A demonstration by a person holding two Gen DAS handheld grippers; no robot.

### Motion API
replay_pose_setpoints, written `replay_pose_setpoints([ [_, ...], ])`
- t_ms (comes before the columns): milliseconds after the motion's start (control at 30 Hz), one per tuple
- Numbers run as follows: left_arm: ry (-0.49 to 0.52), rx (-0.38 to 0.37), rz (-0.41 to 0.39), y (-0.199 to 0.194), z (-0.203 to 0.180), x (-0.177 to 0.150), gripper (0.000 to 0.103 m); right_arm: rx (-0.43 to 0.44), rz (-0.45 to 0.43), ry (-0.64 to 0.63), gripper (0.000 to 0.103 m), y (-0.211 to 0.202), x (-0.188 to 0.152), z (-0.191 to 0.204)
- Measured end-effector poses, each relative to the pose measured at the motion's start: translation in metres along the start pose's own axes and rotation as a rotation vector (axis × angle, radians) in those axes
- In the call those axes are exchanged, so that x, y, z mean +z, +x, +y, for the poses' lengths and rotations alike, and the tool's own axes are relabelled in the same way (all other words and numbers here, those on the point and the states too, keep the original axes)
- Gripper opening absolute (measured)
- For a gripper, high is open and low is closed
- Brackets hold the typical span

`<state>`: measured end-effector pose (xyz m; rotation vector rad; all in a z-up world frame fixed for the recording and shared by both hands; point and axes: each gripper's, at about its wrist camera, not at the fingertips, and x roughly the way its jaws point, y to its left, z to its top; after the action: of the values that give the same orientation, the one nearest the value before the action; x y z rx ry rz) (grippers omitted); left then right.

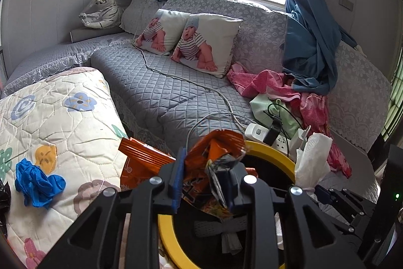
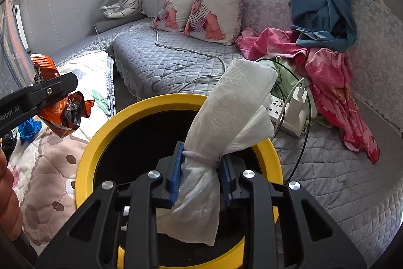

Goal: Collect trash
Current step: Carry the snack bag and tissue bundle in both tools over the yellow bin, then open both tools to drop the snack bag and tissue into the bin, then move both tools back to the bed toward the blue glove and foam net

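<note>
A: What does the left claw carry?

B: A crumpled orange snack wrapper, pinched between its narrow blue pads. The yellow-rimmed bin sits right below and ahead of it, mouth open.

A: And the right claw?

B: Clamped on a wad of white tissue that stands up past the fingertips — directly over the bin's black opening.

A: Anything in the bin?

B: In the left wrist view, some greyish scrap lies at the bottom; what it is I cannot tell.

A: More trash about?

B: Left of the left claw, on the flowered quilt, lies a blue glove — and just beside the claw a second orange packet. Beyond the bin, a white power strip rests on the grey sofa.
</note>
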<state>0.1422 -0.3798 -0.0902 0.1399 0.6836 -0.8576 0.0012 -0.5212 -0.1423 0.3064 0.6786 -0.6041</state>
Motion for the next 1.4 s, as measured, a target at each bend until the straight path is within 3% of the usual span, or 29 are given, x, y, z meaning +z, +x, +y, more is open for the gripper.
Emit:
replay_pose_setpoints([
  [233, -0.04, -0.007, 0.012, 0.001, 0.007, 0.0, 0.035, -0.007, 0.015, 0.012, 0.031, 0.003, -0.002, -0.003],
  [367, -0.076, -0.009, 0.015, 0.0, 0.015, 0.001, 0.045, -0.01, 0.023, 0.02, 0.034, 0.004, -0.002, -0.005],
  [633, -0.134, -0.008, -0.008, -0.011, 0.03, 0.005, 0.057, -0.027, 0.005, 0.04, 0.051, -0.001, 0.001, -0.009],
  [733, -0.161, 0.042, -0.048, -0.026, 0.043, 0.006, 0.072, -0.018, -0.02, 0.055, 0.065, -0.005, 0.002, -0.012],
  [900, -0.207, 0.163, -0.169, -0.066, 0.075, 0.008, 0.095, 0.026, -0.107, 0.039, 0.079, -0.02, 0.004, -0.005],
  [1000, -0.24, 0.218, -0.232, -0.092, 0.096, 0.007, 0.095, 0.07, -0.181, 0.016, 0.088, -0.033, 0.005, 0.006],
  [1200, -0.282, 0.305, -0.299, -0.144, 0.139, -0.002, 0.095, 0.142, -0.337, -0.073, 0.095, -0.062, 0.009, 0.04],
  [1400, -0.313, 0.451, -0.373, -0.2, 0.183, -0.024, 0.095, 0.219, -0.363, -0.163, 0.095, -0.07, 0.013, 0.079],
])
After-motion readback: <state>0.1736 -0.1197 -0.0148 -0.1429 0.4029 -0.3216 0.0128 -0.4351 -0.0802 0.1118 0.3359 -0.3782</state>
